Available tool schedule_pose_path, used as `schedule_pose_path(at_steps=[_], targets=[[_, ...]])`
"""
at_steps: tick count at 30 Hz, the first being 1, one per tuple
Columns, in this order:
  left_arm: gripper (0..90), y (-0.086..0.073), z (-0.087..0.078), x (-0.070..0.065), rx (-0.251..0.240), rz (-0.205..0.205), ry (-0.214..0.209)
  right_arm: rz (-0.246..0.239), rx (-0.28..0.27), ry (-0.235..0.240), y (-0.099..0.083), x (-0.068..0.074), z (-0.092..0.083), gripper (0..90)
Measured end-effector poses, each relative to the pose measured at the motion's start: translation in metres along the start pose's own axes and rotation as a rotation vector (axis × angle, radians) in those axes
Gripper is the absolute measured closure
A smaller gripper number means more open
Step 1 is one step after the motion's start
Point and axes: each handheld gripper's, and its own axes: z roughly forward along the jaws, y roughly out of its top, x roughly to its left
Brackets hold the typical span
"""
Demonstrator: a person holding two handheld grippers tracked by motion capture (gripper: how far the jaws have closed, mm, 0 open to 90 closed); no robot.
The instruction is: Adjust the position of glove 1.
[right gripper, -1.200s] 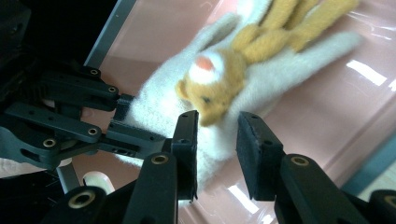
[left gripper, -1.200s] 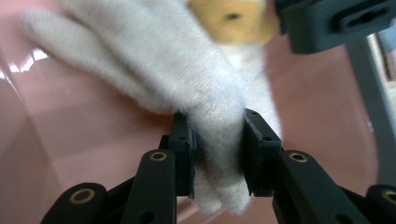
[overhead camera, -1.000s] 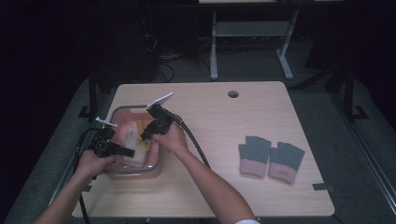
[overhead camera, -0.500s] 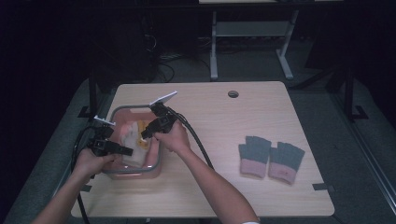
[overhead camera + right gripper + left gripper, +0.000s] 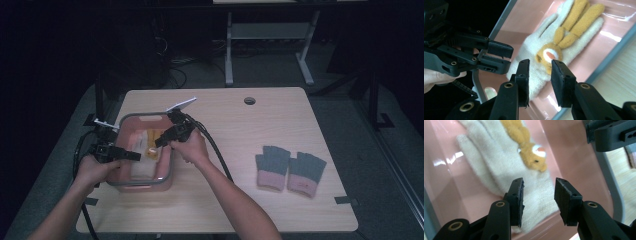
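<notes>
Your one wooden table (image 5: pixel 260 125) carries everything, with a single round hole (image 5: pixel 249 100) near its far edge. On its left part sits one pink container (image 5: pixel 131 125) with a grey rim, square with rounded corners. Inside it lies one cream glove (image 5: pixel 499 172) flat on the bottom, with an orange animal figure (image 5: pixel 530 147) sewn along its back; the figure's long orange ears run up the glove's fingers.

Out on the right part of the table, well apart from the container, you have one pair of dark fingerless gloves (image 5: pixel 290 167) with pink cuffs, two pieces lying side by side and touching.

You hold two grippers, one in each hand, both over the container. Your left gripper (image 5: pixel 539 192) reaches in from the container's left edge; its jaws have just been opening and stand apart above the cuff end of the cream glove, pressing on nothing. Your right gripper (image 5: pixel 539 75) comes in from the container's right side; its jaws also stand apart with a clear gap, hovering over the glove near the orange figure's face, gripping nothing. In the right gripper view your left gripper shows just beside the glove's cuff.
</notes>
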Motion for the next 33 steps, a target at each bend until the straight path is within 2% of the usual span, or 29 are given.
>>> schedule_pose_path(at_steps=[5, 7, 10, 15, 18, 21, 25, 29, 30, 33], targets=[[56.8, 0.003, -0.003, -0.006, -0.026, 0.014, -0.026, 0.004, -0.018, 0.016, -0.003, -0.004, -0.010, 66.5], [53.0, 0.004, -0.004, -0.008, -0.054, 0.003, -0.050, 0.001, -0.036, 0.026, -0.004, -0.005, -0.017, 65.6], [52.1, 0.005, -0.005, -0.010, -0.073, 0.004, -0.058, 0.000, -0.052, 0.036, -0.005, -0.006, -0.022, 64.3], [46.1, 0.008, -0.007, -0.018, -0.094, 0.028, -0.089, -0.005, -0.073, 0.045, -0.007, -0.006, -0.034, 61.3], [44.4, 0.011, -0.007, -0.024, -0.093, 0.043, -0.125, -0.007, -0.096, 0.056, -0.010, -0.010, -0.044, 60.0], [43.4, 0.013, -0.006, -0.028, -0.096, 0.053, -0.121, -0.004, -0.105, 0.059, -0.013, -0.013, -0.049, 59.7], [41.0, 0.014, -0.006, -0.036, -0.120, 0.066, -0.141, 0.009, -0.124, 0.074, -0.018, -0.020, -0.061, 58.6], [39.6, 0.015, -0.008, -0.044, -0.153, 0.073, -0.166, 0.011, -0.130, 0.067, -0.022, -0.024, -0.069, 58.4], [39.4, 0.017, -0.008, -0.049, -0.162, 0.081, -0.175, 0.014, -0.141, 0.064, -0.025, -0.026, -0.076, 58.1], [38.8, 0.019, -0.007, -0.055, -0.169, 0.084, -0.185, 0.016, -0.145, 0.058, -0.028, -0.028, -0.081, 57.5]])
